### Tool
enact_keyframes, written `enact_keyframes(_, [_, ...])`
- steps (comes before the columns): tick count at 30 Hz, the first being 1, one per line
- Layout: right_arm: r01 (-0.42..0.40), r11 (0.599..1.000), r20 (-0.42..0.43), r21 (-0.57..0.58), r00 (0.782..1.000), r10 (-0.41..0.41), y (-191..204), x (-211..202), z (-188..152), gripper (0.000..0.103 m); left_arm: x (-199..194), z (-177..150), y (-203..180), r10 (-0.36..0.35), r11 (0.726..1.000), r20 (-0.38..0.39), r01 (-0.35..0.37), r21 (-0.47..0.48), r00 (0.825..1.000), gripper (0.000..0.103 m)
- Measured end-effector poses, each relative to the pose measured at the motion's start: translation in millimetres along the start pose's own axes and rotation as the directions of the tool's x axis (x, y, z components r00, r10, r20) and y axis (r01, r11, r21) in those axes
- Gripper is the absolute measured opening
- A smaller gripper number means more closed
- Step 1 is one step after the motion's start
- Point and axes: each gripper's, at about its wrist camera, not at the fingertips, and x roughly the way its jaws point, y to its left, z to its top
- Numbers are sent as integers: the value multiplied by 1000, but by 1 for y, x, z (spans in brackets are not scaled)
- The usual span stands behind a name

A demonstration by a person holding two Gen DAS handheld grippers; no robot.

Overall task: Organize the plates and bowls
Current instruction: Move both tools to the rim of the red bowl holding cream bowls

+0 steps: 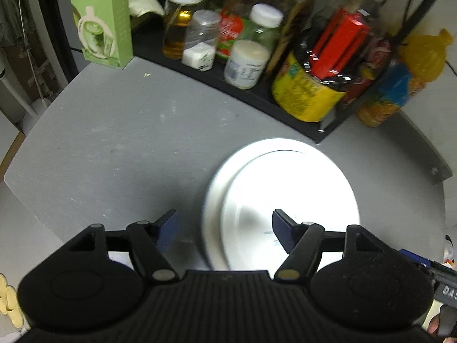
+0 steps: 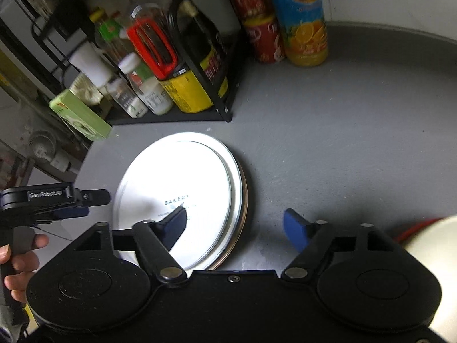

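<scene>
A stack of white plates [image 1: 285, 188] lies on the grey table [image 1: 114, 148], the top plate shifted slightly off the one beneath. In the right wrist view the stack of plates [image 2: 177, 188] shows a brown rim at the bottom and "BAKERY" print on top. My left gripper [image 1: 225, 230] is open and empty, its right finger over the top plate and its left finger over bare table. My right gripper [image 2: 237, 225] is open and empty, straddling the stack's right edge. The left gripper [image 2: 88, 203] shows at the left there, held by a hand [image 2: 20, 260].
A black rack [image 1: 257, 94] with bottles, jars and a yellow tin [image 1: 308, 94] stands behind the plates. A green carton [image 1: 102, 20] sits at the back left. Drink cans [image 2: 288, 23] stand by the wall. A pale rounded object [image 2: 434, 243] is at the right edge.
</scene>
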Motion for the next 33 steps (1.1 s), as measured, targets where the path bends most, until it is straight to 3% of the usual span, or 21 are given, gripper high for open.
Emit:
enact_keyframes(5, [17,1000,34,-1,999,-17,-4,-26,-11,89,-16,-12,-21,-36,999,18,36,32,999,75])
enact_keyframes(19, [54,996,121,67,991,-62,-35,-97,-44,97,-52,-55,-82,-123,984,10,121,128,992,77])
enact_keyframes(26, [63,990,148,123,986,-81,-58,-126,-63,100,-56,-76,-118,-164,966,-28,166,198,986,78])
enact_keyframes(33, [121,969,198,215,966,-165,-92,-152,-83,103,-53,-97,-160,-197,941,-71,209,267,978,78])
